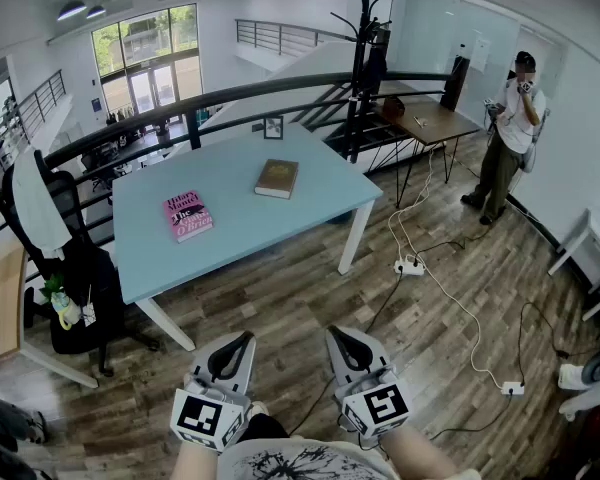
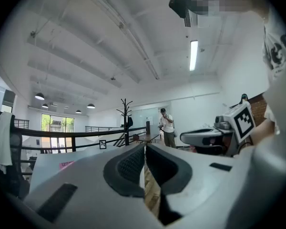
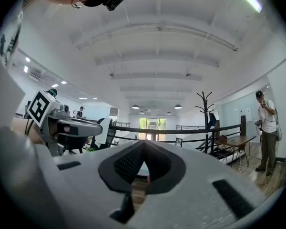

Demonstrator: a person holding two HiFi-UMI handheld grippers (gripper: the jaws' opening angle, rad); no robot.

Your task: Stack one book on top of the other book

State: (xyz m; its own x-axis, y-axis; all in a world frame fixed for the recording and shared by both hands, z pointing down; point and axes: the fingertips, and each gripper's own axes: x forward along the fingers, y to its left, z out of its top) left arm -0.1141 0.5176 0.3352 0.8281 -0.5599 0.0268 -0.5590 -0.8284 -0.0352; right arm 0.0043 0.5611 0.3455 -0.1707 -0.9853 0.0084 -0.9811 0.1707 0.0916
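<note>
Not started: nothing stacked. Pink book (image 1: 189, 215) at left and brown book (image 1: 277, 178) farther right, lying well apart on the blue surface (image 1: 280, 223). Left gripper (image 1: 238, 342) and right gripper (image 1: 340, 338) both closed on nothing, near, well short of the surface.

You are holding the right gripper (image 3: 144, 144) level, its jaws pressing together at the tips with nothing between them. A sliver of pale blue bench (image 3: 144, 170) is showing through the hollow under the tips. The left gripper (image 3: 101, 127) is hovering off to the left, its marker cube (image 3: 38, 107) facing this camera. A black railing (image 3: 190, 129) is running across behind, with a coat stand (image 3: 205, 118) rising past it. A person (image 3: 267, 128) is standing at the far right on the wooden floor (image 3: 271, 178), beside a brown desk (image 3: 234, 141), holding something up near the head.
</note>
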